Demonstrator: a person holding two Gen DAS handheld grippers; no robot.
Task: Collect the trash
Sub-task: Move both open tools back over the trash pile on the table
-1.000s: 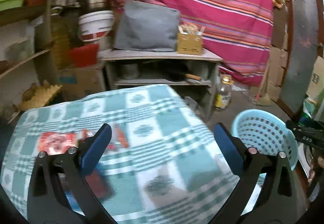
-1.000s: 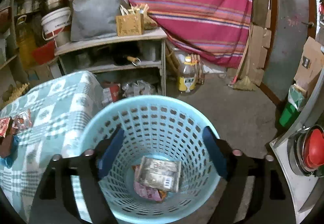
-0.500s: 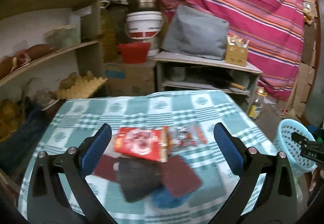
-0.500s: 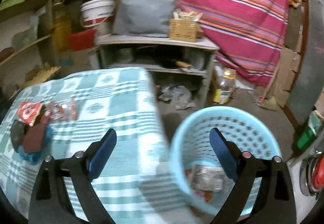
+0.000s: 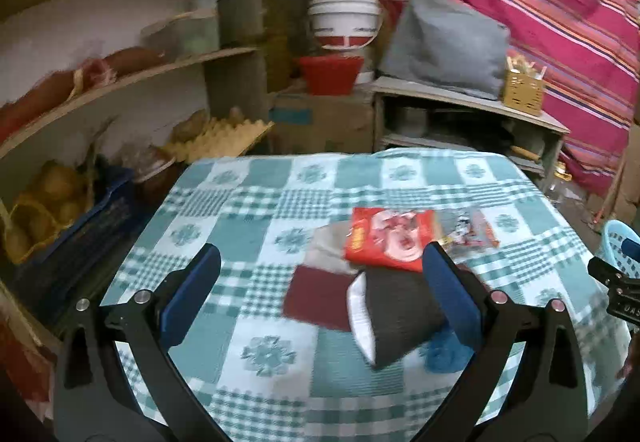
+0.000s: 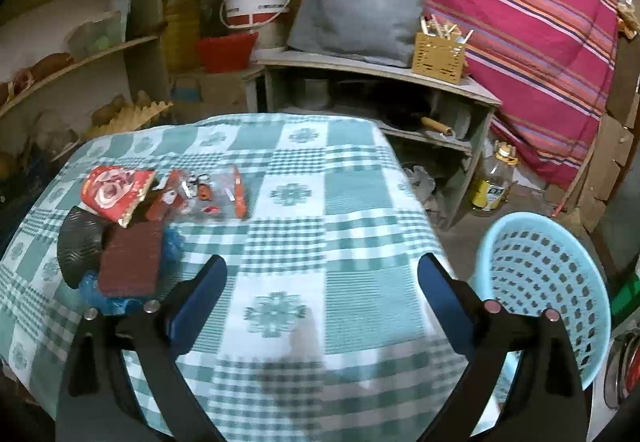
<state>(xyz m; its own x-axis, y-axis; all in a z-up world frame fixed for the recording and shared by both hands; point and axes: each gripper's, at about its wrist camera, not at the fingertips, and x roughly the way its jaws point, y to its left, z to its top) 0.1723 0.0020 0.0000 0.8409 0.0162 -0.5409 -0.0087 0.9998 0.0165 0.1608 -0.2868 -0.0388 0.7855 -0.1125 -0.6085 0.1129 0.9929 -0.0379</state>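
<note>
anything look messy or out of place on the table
Yes. A loose heap sits on the checked tablecloth: a red packet lies tilted across a dark packet, with a clear wrapper, a maroon pad and something blue overlapping. The blue basket stands on the floor beside the table. Nothing looks spilled.

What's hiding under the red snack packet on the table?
The red snack packet lies on top of a pile: a black ribbed packet and a dark red pad stick out beneath it. Whatever sits directly under its middle is covered.
</note>
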